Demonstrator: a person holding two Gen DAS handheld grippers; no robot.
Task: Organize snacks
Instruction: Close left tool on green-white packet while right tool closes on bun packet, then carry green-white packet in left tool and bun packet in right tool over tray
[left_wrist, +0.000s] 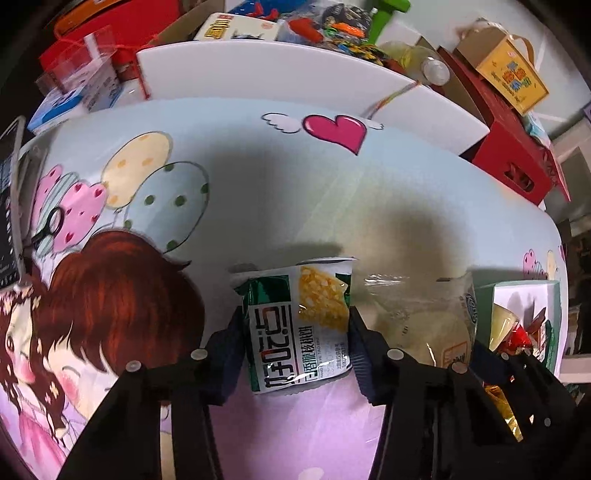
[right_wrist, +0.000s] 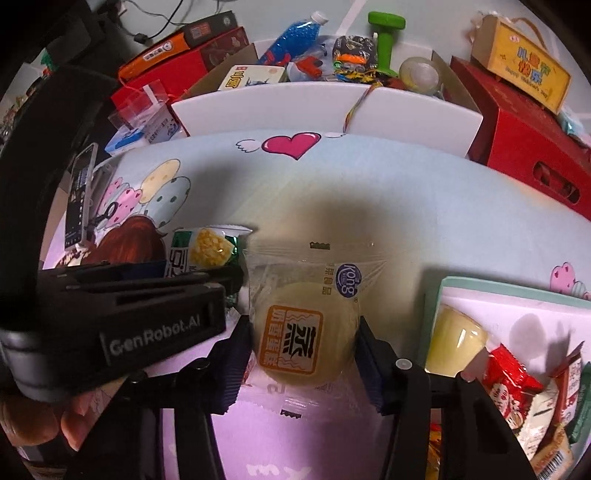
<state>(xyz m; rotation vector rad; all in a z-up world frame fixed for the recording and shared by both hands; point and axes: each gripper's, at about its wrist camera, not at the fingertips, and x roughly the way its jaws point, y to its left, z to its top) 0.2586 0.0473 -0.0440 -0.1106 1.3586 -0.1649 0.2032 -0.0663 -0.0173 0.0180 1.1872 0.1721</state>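
In the right wrist view, the left gripper (right_wrist: 236, 291) covers the lower part of the green corn snack packet (right_wrist: 201, 251) at centre left. At the lower right edge, the white tray (right_wrist: 517, 306) and its red wrappers (right_wrist: 511, 384) are cut off.

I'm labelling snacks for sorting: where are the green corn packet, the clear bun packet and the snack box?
green corn packet (left_wrist: 299, 325), left wrist view, printed front.
clear bun packet (right_wrist: 303, 332), right wrist view, the bun.
snack box (right_wrist: 517, 295), right wrist view, back rim.
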